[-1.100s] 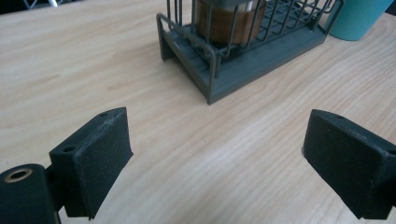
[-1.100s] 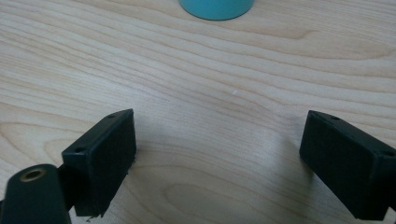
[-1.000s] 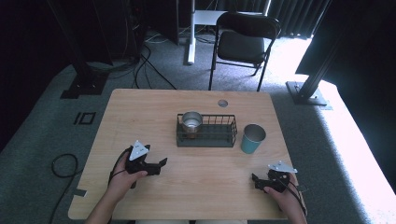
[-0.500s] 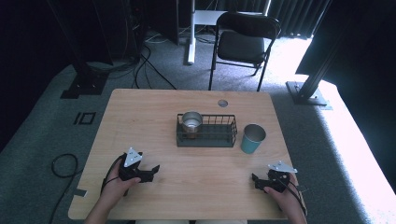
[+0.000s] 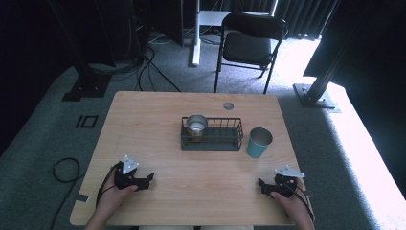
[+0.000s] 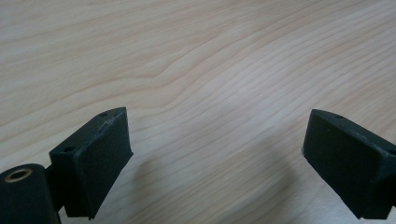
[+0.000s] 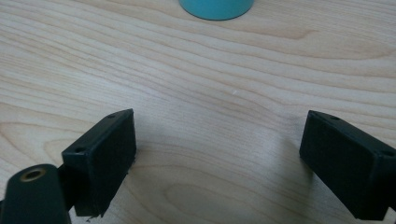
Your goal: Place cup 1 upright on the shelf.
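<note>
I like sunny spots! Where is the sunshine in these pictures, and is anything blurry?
In the high view, sunlight whitens the floor at right, while the back is dark. In the right gripper view, the teal cup and wood look sharp; the near tool edges look slightly soft.

A light wooden surface (image 5: 158,120) stands on grey carpet (image 5: 43,139). Behind it sits a black folding chair (image 5: 249,45) beside a white post (image 5: 195,33). Black cables (image 5: 153,64) trail across the floor. Dark curtains close off the back, and bright daylight falls across the carpet at the right.
</note>
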A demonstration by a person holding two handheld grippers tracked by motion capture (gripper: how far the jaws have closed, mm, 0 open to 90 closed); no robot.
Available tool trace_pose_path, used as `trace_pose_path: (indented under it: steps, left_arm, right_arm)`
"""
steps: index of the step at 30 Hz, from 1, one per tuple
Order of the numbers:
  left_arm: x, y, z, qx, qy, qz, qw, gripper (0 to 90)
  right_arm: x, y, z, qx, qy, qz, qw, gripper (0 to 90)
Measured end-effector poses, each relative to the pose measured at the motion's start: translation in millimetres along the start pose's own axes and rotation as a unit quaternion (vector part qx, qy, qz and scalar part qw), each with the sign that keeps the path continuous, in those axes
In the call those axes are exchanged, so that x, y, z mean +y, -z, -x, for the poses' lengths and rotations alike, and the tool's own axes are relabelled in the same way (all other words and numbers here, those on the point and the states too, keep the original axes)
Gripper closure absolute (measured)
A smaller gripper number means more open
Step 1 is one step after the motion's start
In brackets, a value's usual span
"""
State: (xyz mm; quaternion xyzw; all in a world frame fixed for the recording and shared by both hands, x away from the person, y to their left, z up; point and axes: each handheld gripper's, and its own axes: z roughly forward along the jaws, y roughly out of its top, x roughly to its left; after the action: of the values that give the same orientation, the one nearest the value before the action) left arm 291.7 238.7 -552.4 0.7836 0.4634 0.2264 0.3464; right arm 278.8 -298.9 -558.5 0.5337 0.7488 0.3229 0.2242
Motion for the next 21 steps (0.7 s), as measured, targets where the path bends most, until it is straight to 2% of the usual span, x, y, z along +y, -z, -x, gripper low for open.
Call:
trace_pose_path:
  steps: [3, 4, 7, 11, 14, 17, 21]
  left_arm:
    - [-1.4, 0.0, -1.9, -0.001, 0.001, -0.005, 1.0000, 8.6]
    - [-2.4, 0.4, -3.6, 0.008, -0.004, -0.012, 0.9999, 8.6]
    - [-2.9, 0.6, -5.2, 0.009, 0.000, -0.012, 0.9999, 8.6]
    - [-4.7, 0.7, -8.0, 0.014, 0.004, -0.032, 0.9994, 8.6]
    - [-6.2, 1.9, -10.4, 0.004, 0.020, -0.038, 0.9991, 8.5]
    - [-6.3, 1.8, -10.8, 0.001, 0.019, -0.039, 0.9991, 7.9]
    - [-5.8, 0.4, -9.4, -0.009, 0.008, -0.043, 0.9990, 3.7]
  right_arm:
    - [0.0, 0.0, 0.0, 0.000, 0.000, 0.000, 1.0000, 10.2]
    - [0.0, 0.0, 0.0, 0.000, 0.000, 0.000, 1.0000, 10.2]
    - [0.0, 0.0, 0.0, 0.000, 0.000, 0.000, 1.0000, 10.2]
    - [0.0, 0.0, 0.0, 0.000, 0.000, 0.000, 1.0000, 10.2]
    - [0.0, 0.0, 0.0, 0.000, 0.000, 0.000, 1.0000, 10.2]
    - [0.0, 0.0, 0.0, 0.000, 0.000, 0.000, 1.0000, 10.2]
    - [0.0, 0.0, 0.0, 0.000, 0.000, 0.000, 1.0000, 10.2]
